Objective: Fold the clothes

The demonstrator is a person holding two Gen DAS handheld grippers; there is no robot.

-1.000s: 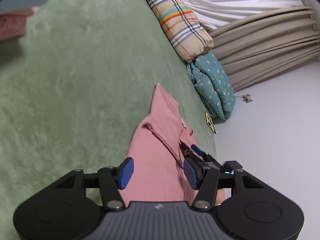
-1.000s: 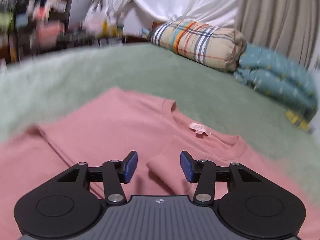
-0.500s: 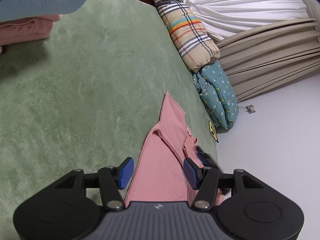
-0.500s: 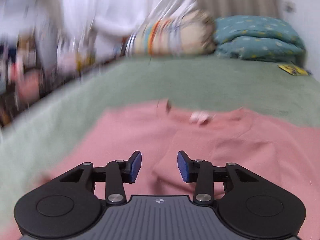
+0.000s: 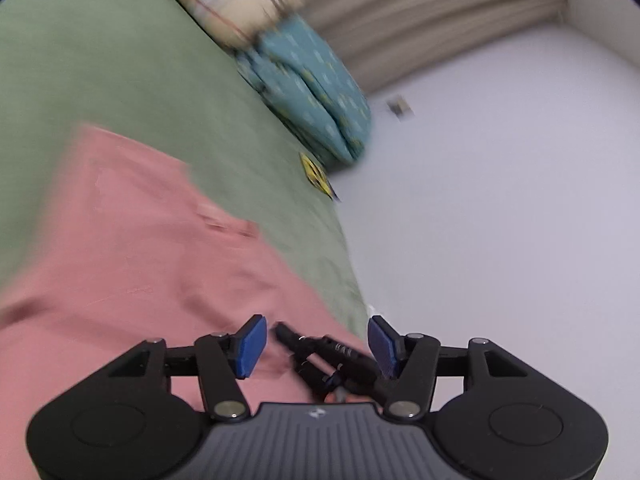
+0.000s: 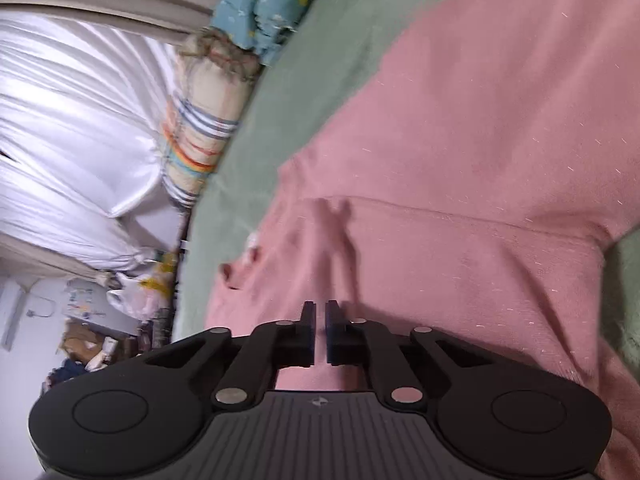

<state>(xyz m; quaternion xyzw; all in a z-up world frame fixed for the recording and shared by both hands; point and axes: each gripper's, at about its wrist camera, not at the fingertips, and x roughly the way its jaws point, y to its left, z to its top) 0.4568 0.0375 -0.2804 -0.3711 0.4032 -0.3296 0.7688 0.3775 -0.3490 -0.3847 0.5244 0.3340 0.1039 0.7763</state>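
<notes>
Pink fabric, a sweatshirt (image 6: 460,152), lay spread on the green blanket (image 5: 120,64) of the bed, its neckline and small label toward the pillows. The right tool (image 6: 320,322) hung low over the sweatshirt near a fold line, its jaws having just been closing and now nearly together with only a thin slit between them; no cloth could be seen in that slit. The left tool (image 5: 316,344) stood about half open above the pink fabric near the bed's edge, holding nothing, and between its blue pads (image 5: 250,344) the black fingers of the right tool showed. A plaid bolster (image 6: 200,128) and a teal patterned quilt (image 5: 316,88) lay at the far end, just beside each other, by the beige curtains (image 5: 420,12)
</notes>
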